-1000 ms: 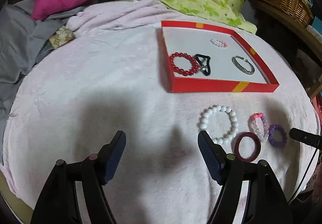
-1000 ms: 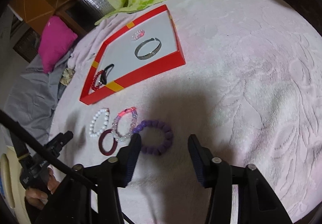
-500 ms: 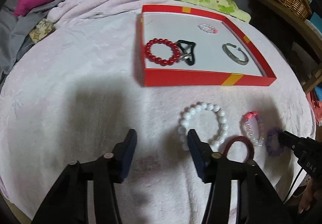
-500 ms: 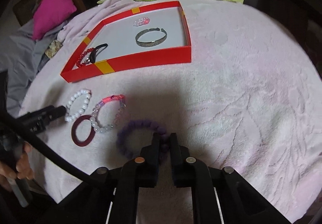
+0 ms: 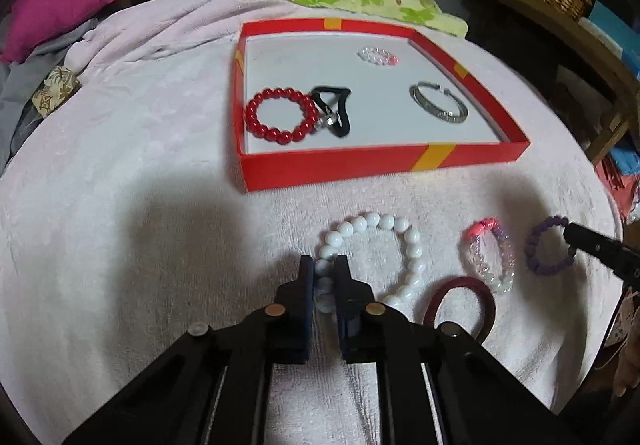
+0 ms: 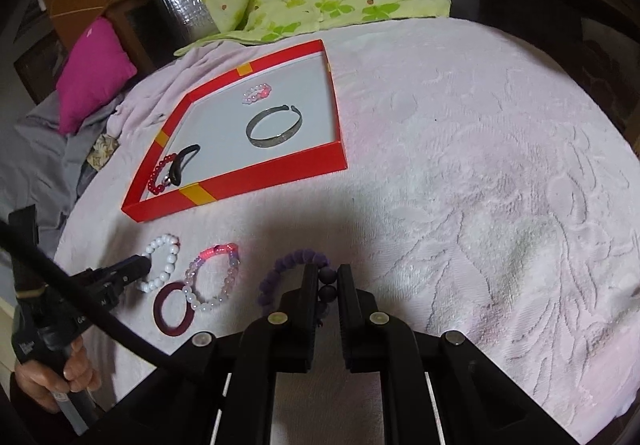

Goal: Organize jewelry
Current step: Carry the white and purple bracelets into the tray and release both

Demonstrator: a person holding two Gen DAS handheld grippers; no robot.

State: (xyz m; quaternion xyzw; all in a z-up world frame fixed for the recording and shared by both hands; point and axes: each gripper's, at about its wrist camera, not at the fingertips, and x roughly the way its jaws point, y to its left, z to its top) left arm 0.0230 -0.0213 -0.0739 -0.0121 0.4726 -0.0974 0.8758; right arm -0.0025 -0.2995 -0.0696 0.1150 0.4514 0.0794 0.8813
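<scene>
White bead bracelet point(image 5: 404, 245) sits pinched in left gripper point(image 5: 324, 269), purple bracelet point(image 6: 280, 277) in right gripper point(image 6: 329, 277), both clamped for the red tray point(image 5: 360, 165) beyond.

We're seeing box point(image 5: 360, 165) sitting behind four bracelets point(image 5: 372, 257) lying in row on blanket point(image 5: 140, 205); four more pieces point(image 5: 280, 117) lying inside box.

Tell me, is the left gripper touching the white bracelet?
Touching. The left wrist view shows the left gripper closed on the white bracelet, beads pinched between its fingers.
</scene>
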